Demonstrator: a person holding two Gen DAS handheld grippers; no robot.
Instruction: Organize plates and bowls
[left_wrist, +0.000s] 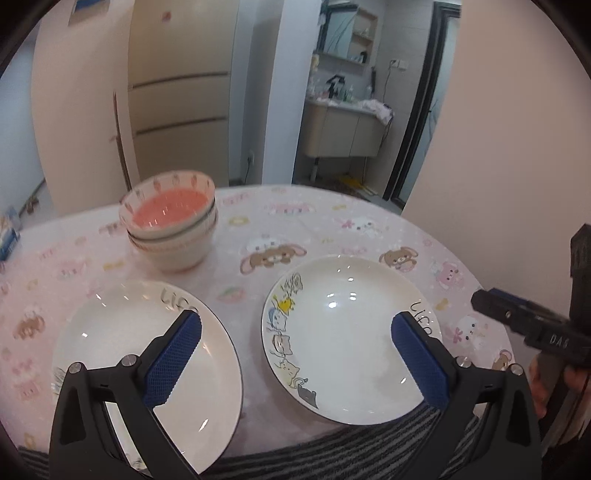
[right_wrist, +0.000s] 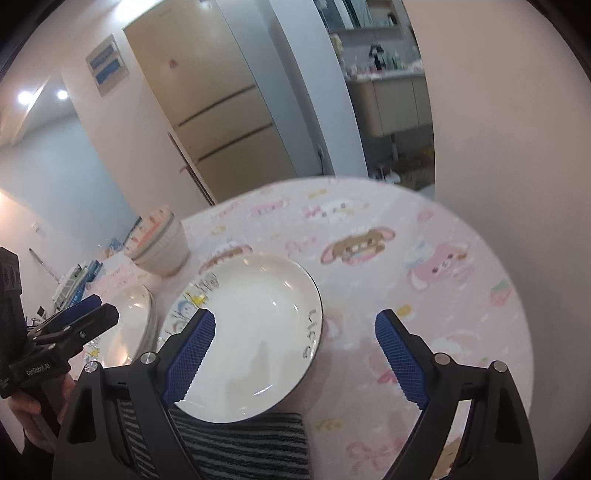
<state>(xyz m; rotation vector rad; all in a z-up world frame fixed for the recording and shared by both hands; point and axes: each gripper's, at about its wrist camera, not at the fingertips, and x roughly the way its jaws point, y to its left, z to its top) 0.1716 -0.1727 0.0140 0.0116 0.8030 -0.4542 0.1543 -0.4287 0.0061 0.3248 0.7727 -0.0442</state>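
On the table (left_wrist: 332, 225), stacked bowls (left_wrist: 171, 225) sit toward the far left edge. A left plate (left_wrist: 122, 354) and right plate (left_wrist: 343, 332) lie side by side along the near edge. The left gripper (left_wrist: 295, 343) hovers released above them. The right gripper (right_wrist: 295, 343), also released, hangs over the right plate's right rim.

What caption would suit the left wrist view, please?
Open left gripper above two plates, stacked bowls behind.
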